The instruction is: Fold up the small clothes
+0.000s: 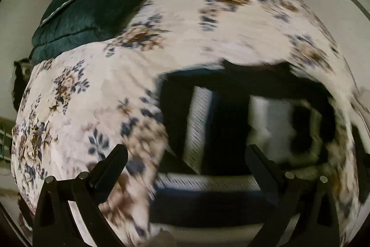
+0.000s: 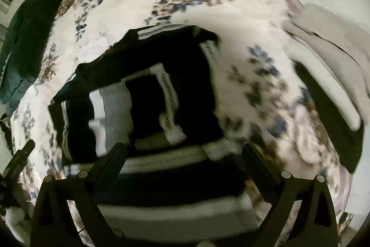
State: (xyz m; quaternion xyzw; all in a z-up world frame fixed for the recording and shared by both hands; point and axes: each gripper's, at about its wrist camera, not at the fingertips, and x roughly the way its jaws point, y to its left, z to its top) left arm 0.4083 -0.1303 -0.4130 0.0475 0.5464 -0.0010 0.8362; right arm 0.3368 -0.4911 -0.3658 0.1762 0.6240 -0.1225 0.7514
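Observation:
A small dark garment point(image 1: 231, 112) with white and grey striped bands lies on the floral bedspread point(image 1: 97, 85). It also shows in the right wrist view point(image 2: 148, 98), partly folded over itself. My left gripper point(image 1: 186, 154) is open above the garment's near left edge and holds nothing. My right gripper point(image 2: 182, 149) is open above the garment's near edge, also empty. Both views are motion blurred.
A dark green quilted pillow point(image 1: 97, 1) lies at the far left of the bed and shows in the right wrist view point(image 2: 25, 38). A white folded item point(image 2: 328, 57) lies at the right bed edge. The other gripper's tip point(image 2: 20, 156) shows at left.

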